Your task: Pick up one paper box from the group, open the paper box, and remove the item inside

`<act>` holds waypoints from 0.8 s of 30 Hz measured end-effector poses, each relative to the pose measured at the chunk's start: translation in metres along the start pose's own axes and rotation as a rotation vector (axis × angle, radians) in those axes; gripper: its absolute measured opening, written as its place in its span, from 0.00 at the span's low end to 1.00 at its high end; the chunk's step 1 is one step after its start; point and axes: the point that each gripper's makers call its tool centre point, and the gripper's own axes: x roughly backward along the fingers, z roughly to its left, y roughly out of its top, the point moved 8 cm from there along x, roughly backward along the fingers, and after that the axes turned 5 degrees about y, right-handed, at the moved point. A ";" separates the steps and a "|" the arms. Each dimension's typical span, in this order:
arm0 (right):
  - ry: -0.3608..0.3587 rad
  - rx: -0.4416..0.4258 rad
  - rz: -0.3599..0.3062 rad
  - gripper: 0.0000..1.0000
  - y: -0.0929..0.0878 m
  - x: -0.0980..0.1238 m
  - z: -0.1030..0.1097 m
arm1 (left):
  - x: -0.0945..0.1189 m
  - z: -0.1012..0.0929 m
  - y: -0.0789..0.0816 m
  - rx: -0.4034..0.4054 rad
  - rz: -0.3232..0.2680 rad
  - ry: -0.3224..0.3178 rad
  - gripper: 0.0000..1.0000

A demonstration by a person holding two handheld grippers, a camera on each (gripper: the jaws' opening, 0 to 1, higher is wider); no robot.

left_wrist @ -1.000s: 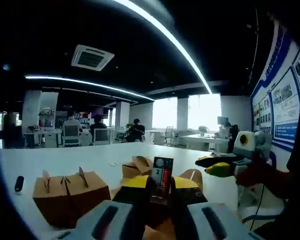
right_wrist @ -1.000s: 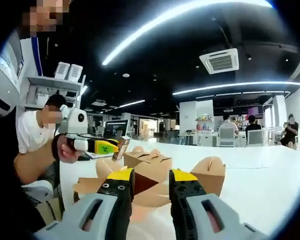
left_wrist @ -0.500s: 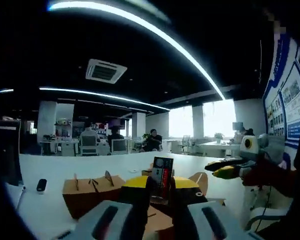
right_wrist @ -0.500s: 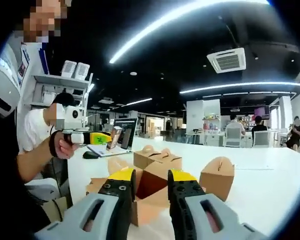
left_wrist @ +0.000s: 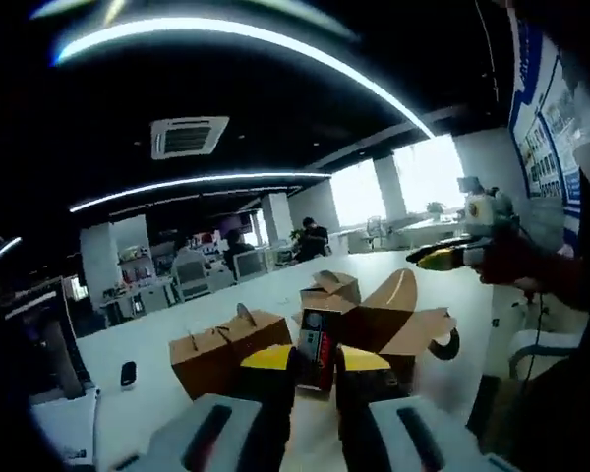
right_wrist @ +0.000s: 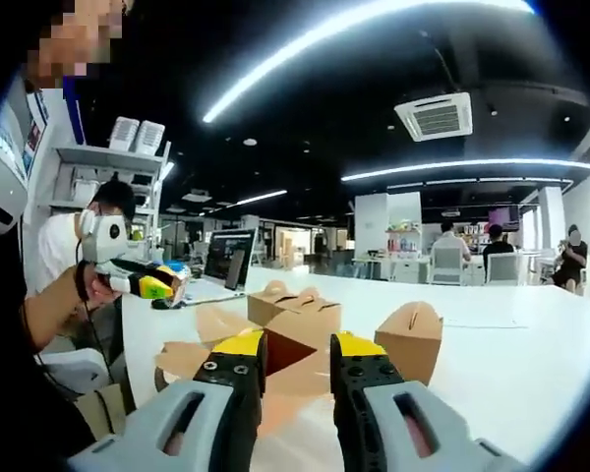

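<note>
Left gripper clamps a small glossy printed pack, possibly batteries; right gripper parted, empty; opened kraft-paper box, flaps splayed.

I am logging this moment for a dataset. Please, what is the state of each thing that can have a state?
left gripper: shut on the small card
small card: held upright, out of the box
opened paper box: flaps spread
closed paper box: top shut
right gripper: open, holding nothing
laptop: lid open

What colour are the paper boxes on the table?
Brown: the cardboard paper boxes are plain kraft brown, seen best in the right gripper view.
</note>
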 end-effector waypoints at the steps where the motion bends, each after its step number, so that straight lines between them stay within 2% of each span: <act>1: -0.003 -0.002 0.000 0.27 0.000 0.000 -0.001 | -0.002 -0.002 -0.001 -0.009 0.008 -0.009 0.18; 3: -0.004 -0.005 0.000 0.27 0.000 0.000 -0.001 | -0.004 -0.005 -0.002 -0.026 0.020 -0.028 0.18; 5: -0.004 -0.002 -0.001 0.27 0.001 0.000 -0.001 | -0.005 -0.013 -0.004 -0.035 0.079 -0.074 0.18; 7: -0.001 -0.007 -0.003 0.27 0.001 0.002 -0.001 | -0.004 -0.017 -0.006 -0.068 0.108 -0.096 0.18; 12: 0.010 -0.019 -0.006 0.27 0.001 0.003 -0.001 | -0.003 -0.023 -0.019 -0.119 0.188 -0.111 0.18; 15: 0.006 -0.025 -0.008 0.27 0.000 0.003 -0.003 | -0.004 -0.026 -0.027 -0.121 0.223 -0.125 0.19; 18: 0.013 -0.021 -0.004 0.27 -0.001 0.002 -0.003 | -0.005 -0.035 -0.034 -0.096 0.243 -0.191 0.19; 23: 0.012 -0.029 -0.012 0.27 0.001 0.003 -0.005 | -0.012 -0.043 -0.042 -0.090 0.281 -0.238 0.19; 24: 0.013 -0.029 -0.012 0.27 0.001 0.003 -0.004 | -0.014 -0.045 -0.045 -0.082 0.296 -0.263 0.19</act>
